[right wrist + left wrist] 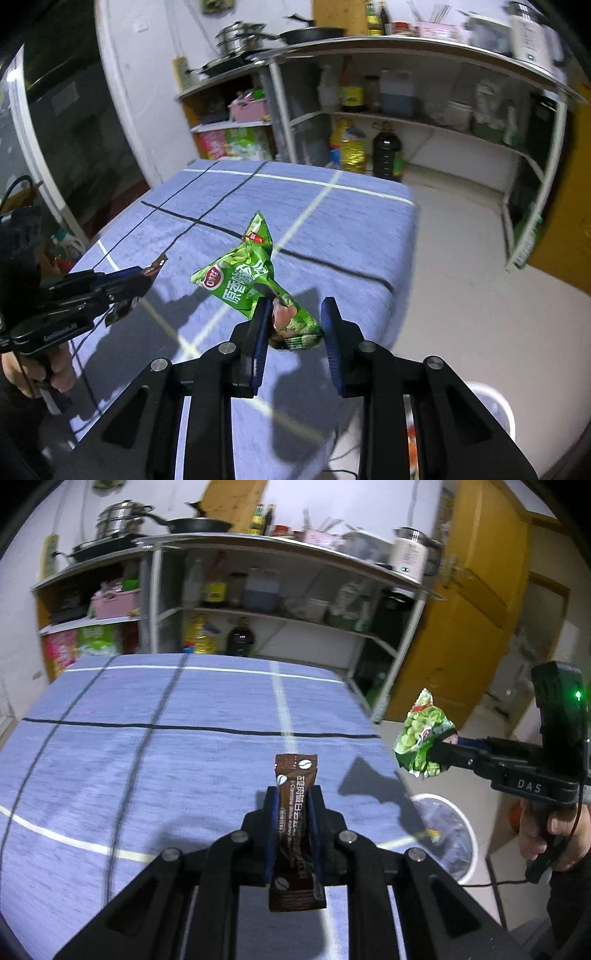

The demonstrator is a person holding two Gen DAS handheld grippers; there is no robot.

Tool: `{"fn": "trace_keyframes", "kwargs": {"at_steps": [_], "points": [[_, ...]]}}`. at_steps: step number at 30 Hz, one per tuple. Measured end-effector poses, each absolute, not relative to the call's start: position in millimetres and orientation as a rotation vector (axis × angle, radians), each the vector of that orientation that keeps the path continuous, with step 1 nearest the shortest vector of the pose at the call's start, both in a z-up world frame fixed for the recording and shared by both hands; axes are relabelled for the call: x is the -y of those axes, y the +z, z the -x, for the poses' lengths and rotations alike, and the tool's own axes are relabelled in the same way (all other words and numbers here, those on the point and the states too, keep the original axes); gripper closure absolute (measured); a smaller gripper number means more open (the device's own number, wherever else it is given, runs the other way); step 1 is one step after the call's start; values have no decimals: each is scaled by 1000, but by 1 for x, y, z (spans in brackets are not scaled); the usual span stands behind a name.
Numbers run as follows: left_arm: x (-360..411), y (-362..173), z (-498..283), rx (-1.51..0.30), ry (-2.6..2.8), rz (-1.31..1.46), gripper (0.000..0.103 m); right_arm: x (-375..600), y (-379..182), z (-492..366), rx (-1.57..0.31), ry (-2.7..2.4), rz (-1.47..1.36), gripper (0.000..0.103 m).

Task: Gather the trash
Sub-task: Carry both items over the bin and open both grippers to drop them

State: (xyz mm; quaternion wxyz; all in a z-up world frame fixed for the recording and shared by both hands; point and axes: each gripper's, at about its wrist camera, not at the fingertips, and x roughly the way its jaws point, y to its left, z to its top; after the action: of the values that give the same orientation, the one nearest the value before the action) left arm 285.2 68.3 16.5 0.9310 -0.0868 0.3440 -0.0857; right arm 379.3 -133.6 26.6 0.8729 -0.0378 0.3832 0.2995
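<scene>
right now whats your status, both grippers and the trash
Left gripper shut on brown coffee sachet, above the table. Right gripper opening, green snack bag slipping out. White bin below, nothing blocking.

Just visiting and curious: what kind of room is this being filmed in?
Most likely a home kitchen or pantry corner. A metal shelf rack carries a frying pan and steel pots on top, with cooking oil bottles lower down. In front stands a table under a blue cloth.
</scene>
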Motion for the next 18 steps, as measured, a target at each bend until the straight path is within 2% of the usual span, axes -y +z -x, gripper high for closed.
{"fn": "trace_keyframes", "kwargs": {"at_steps": [11, 18], "points": [[44, 15, -278, -741, -366, 152, 87, 254, 16, -312, -800, 448, -69, 74], [122, 11, -287, -783, -473, 117, 87, 320, -12, -299, -850, 335, -155, 74]]}}
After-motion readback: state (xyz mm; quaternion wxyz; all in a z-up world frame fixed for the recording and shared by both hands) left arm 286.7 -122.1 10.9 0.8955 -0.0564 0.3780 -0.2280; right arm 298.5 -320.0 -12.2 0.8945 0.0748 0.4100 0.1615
